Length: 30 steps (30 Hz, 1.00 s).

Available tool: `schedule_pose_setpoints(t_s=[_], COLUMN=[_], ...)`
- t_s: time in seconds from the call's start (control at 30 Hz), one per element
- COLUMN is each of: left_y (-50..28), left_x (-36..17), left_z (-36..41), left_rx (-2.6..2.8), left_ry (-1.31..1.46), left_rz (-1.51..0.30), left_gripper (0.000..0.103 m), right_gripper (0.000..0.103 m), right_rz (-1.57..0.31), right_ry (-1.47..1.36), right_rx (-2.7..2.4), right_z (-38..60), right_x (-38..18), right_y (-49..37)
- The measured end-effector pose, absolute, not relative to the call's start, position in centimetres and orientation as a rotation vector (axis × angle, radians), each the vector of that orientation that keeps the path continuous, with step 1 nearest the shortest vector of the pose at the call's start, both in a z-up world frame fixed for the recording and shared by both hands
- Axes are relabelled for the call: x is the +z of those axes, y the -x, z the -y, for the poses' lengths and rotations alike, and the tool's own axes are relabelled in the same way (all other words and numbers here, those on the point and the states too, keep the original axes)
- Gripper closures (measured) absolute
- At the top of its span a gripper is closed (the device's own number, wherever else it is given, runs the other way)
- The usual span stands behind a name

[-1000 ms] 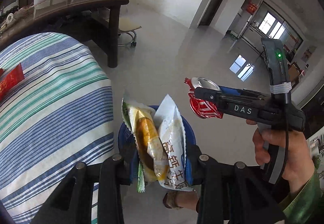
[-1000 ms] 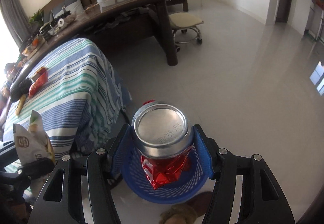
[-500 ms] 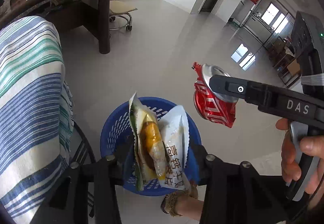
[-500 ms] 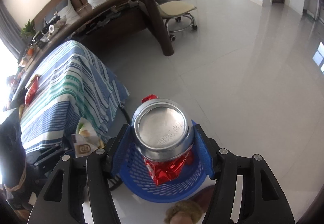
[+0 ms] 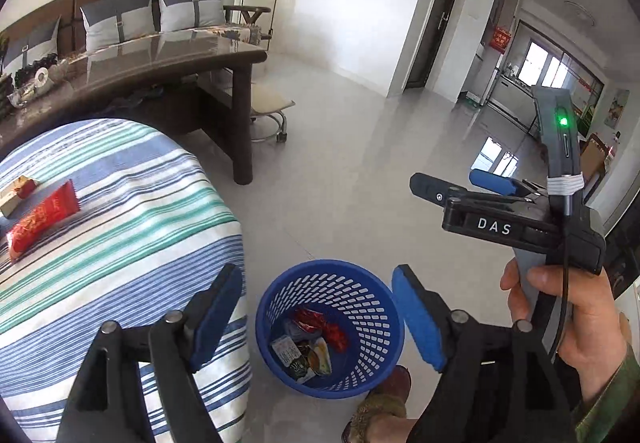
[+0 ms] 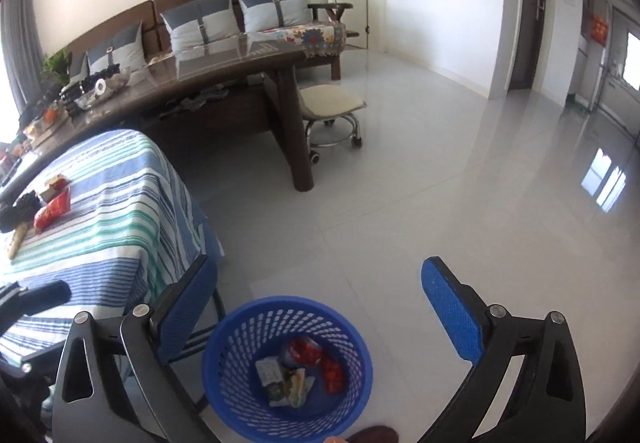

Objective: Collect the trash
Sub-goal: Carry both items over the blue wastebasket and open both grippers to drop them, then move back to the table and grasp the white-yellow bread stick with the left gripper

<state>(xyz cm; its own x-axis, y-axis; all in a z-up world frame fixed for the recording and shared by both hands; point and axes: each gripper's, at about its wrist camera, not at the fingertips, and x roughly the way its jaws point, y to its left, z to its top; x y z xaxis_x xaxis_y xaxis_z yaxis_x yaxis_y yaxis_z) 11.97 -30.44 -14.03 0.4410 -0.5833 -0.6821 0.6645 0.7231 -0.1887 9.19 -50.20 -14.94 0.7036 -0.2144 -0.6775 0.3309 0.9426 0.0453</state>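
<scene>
A blue mesh basket (image 5: 332,267) (image 6: 224,383) stands on the floor below both grippers. Inside it lie a crushed red can (image 5: 320,325) (image 6: 306,350) and food wrappers (image 5: 298,357) (image 6: 280,379). My left gripper (image 5: 316,315) hangs above the basket, its jaws opening with nothing between them. My right gripper (image 6: 320,309) (image 5: 456,181), held in a hand (image 5: 560,323), is also opening wide and holds nothing. On the striped tablecloth (image 5: 120,211) (image 6: 120,203) to the left lie a red snack packet (image 5: 40,219) (image 6: 52,209) and a small box (image 5: 16,195).
A dark wooden desk (image 5: 160,63) (image 6: 224,71) runs behind the striped table, with a wheeled stool (image 5: 268,107) (image 6: 332,107) beside its leg. A sofa with cushions (image 6: 224,15) lines the wall. A person's shoe (image 5: 384,399) touches the basket. Pale tiled floor (image 6: 440,183) stretches right.
Both grippers have opened. The wrappers left the left gripper and the can left the right one, and all now lie in the basket. Both views have lifted upward.
</scene>
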Motion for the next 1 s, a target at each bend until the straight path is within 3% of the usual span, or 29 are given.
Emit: schedule_pose_setpoints(t_s=[0.33,0.63,1.0], left_y=[-12.9,-16.7,-20.5], left_x=[-16.7,-19.4,-18.9], left_z=[15.0,2.1,-1.8], left_rx=[-0.454,-0.243,-0.247], left_ry=[-0.207,-0.157,-0.09], left_rz=[-0.863,-0.916,-0.967], left_gripper=[0.022,0.021,0.021], right_gripper=[0.001,0.001,0.001], right_rz=[-0.705,-0.773,-0.832], right_ry=[0.024,0.101,0.267], right_rx=[-0.119,0.18,0.202], right_z=[38.1,23.3,16.3], right_x=[-14.0,-17.2,-19.7], right_y=[-12.5,-16.0,-17.7])
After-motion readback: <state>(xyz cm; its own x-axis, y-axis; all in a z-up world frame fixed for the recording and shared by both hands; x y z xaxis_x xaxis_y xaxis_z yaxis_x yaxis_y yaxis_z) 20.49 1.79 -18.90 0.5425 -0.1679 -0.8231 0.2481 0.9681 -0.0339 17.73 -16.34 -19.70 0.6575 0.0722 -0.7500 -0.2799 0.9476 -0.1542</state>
